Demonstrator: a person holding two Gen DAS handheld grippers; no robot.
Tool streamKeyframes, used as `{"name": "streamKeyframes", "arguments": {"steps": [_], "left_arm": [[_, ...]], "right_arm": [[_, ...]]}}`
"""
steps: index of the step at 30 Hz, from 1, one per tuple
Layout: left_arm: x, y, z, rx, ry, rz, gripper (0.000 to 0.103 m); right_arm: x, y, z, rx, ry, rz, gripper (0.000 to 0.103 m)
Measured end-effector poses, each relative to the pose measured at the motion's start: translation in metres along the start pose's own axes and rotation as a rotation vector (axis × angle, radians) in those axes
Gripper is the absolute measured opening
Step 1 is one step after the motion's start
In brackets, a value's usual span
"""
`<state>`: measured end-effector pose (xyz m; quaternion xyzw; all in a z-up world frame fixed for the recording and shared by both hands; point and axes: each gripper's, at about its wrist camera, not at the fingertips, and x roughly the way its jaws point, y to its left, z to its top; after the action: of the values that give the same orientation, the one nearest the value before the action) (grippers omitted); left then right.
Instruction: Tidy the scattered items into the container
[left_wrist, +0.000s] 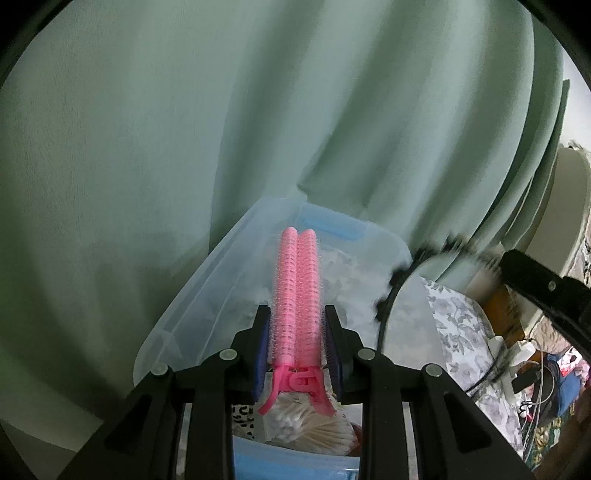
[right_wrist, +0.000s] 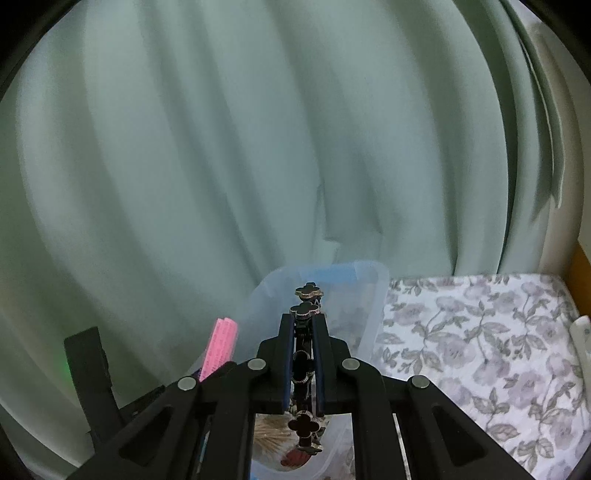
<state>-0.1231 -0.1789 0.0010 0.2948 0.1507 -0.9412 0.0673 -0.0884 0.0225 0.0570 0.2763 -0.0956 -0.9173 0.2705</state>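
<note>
My left gripper (left_wrist: 295, 314) is shut on a pink hair-roller clip (left_wrist: 297, 295), which points forward over the clear plastic container (left_wrist: 207, 291). In the right wrist view my right gripper (right_wrist: 303, 318) is shut on a black headband with clover ornaments (right_wrist: 306, 291), held edge-on above the same container (right_wrist: 371, 314). The pink clip (right_wrist: 221, 343) and part of the left gripper show at lower left of that view. The headband (left_wrist: 399, 291) arcs in from the right in the left wrist view. Cotton swabs (left_wrist: 325, 435) lie inside the container below the fingers.
A pale green curtain (left_wrist: 258, 110) hangs right behind the container. The container sits on a floral sheet (right_wrist: 480, 350). Cables and small clutter (left_wrist: 532, 380) lie at the right, past a white round object (left_wrist: 565, 206).
</note>
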Motion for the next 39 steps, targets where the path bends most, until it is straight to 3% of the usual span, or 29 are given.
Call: {"name": "streamKeyframes", "arguments": {"steps": [6, 15, 17, 22, 32, 35, 39], "left_arm": [[0.001, 0.001, 0.000, -0.007, 0.001, 0.008, 0.052], [-0.012, 0.002, 0.000, -0.012, 0.010, 0.005, 0.073], [-0.016, 0.001, -0.001, -0.012, 0.008, 0.005, 0.075], [-0.022, -0.003, -0.001, -0.001, 0.014, 0.010, 0.082], [-0.032, -0.029, -0.002, 0.060, 0.023, 0.006, 0.084], [-0.039, -0.040, -0.002, 0.091, 0.016, 0.007, 0.093], [-0.046, -0.054, -0.003, 0.114, 0.014, -0.007, 0.094]], "right_arm": [[0.012, -0.001, -0.001, -0.010, 0.030, -0.007, 0.014], [0.016, -0.005, -0.011, 0.001, 0.101, -0.029, 0.014], [0.015, -0.005, -0.013, 0.003, 0.110, -0.034, 0.017], [0.011, -0.010, -0.016, 0.014, 0.125, -0.064, 0.041], [-0.003, -0.027, -0.026, 0.042, 0.161, -0.082, 0.056], [-0.012, -0.032, -0.027, 0.047, 0.159, -0.086, 0.061], [-0.024, -0.043, -0.030, 0.067, 0.155, -0.097, 0.066]]}}
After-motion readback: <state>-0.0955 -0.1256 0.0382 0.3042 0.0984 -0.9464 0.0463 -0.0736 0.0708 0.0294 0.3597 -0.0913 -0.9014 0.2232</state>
